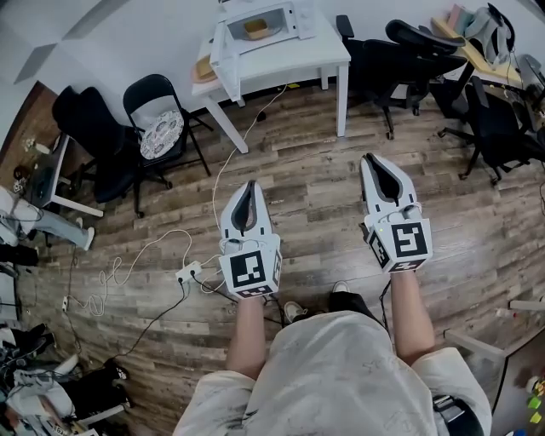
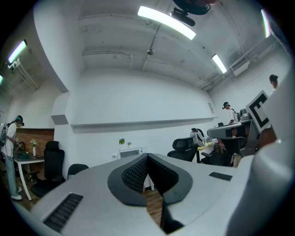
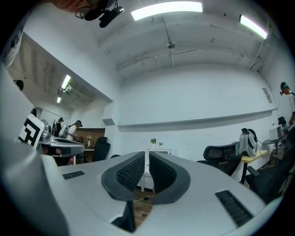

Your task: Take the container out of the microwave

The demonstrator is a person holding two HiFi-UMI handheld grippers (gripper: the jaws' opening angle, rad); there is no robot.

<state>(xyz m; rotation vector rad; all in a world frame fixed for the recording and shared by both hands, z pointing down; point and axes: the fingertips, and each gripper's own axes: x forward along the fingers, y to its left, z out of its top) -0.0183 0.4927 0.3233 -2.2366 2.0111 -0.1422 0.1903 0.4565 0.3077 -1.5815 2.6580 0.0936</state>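
Looks like the approach stage: the container sits inside the open microwave on the white counter, well across the room. Left tongs are pressed together, right tongs barely cracked apart, and both are empty. Next up, I'd say, is walking closer and spreading them wide.

The room is bright and even — a long ceiling tube burns to pure white in my left gripper view, a second tube in my right one. Both views bulge fishbowl-style, corners falling to black. My left gripper looks slightly soft near the lens. From the head view the wooden floor is sharp — chair shadows faint.
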